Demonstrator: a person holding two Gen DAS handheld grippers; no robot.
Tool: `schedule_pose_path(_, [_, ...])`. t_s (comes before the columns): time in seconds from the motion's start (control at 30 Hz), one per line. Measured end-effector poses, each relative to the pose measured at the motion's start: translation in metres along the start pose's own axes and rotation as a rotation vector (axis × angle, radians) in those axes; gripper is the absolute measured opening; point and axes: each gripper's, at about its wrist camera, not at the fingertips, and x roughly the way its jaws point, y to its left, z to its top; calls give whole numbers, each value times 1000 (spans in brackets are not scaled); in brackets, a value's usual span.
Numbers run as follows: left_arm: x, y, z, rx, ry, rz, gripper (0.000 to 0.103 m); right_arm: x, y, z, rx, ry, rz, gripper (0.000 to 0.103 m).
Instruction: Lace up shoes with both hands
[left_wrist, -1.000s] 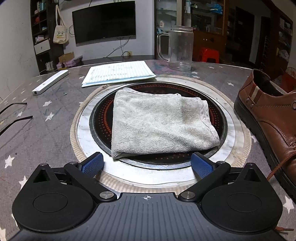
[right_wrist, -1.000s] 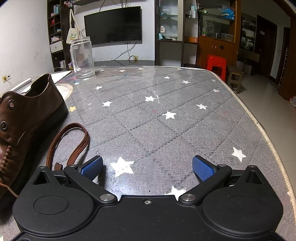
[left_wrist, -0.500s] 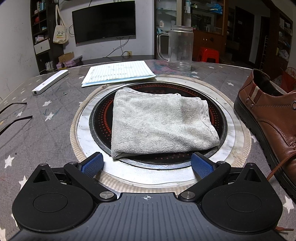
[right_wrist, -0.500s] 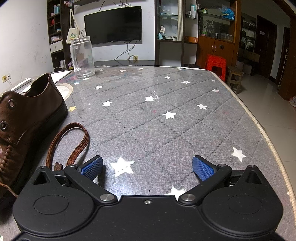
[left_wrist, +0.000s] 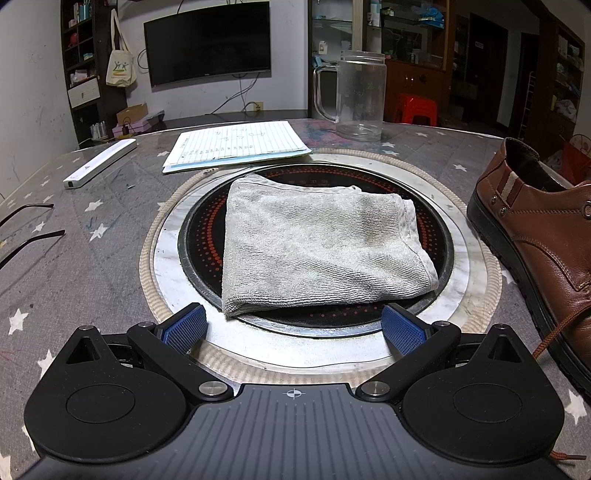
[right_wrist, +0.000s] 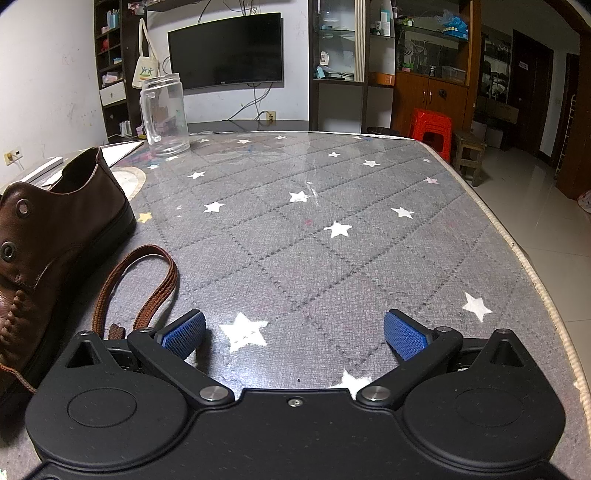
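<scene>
A brown leather shoe (left_wrist: 539, 236) stands at the right edge of the left wrist view, with a thin brown lace end (left_wrist: 557, 330) hanging down its side. In the right wrist view the same shoe (right_wrist: 48, 240) fills the left edge, and a loop of brown lace (right_wrist: 147, 280) lies on the tablecloth beside it. My left gripper (left_wrist: 293, 326) is open over the rim of the round cooktop, left of the shoe. My right gripper (right_wrist: 293, 332) is open above the starred cloth, its left fingertip (right_wrist: 183, 332) close to the lace loop. Neither holds anything.
A folded grey towel (left_wrist: 317, 247) lies on the round cooktop (left_wrist: 439, 236). Behind it are a lined paper pad (left_wrist: 240, 146), a clear glass mug (left_wrist: 360, 96) and a white bar (left_wrist: 99, 168). Black glasses arms (left_wrist: 29, 236) lie at left. The table edge (right_wrist: 524, 258) runs along the right.
</scene>
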Motion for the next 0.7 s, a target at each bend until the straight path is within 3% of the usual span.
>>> schedule_pose_path(0.7, [0,0,0,0,0,0,102,0,-1,0,0,0,0,103])
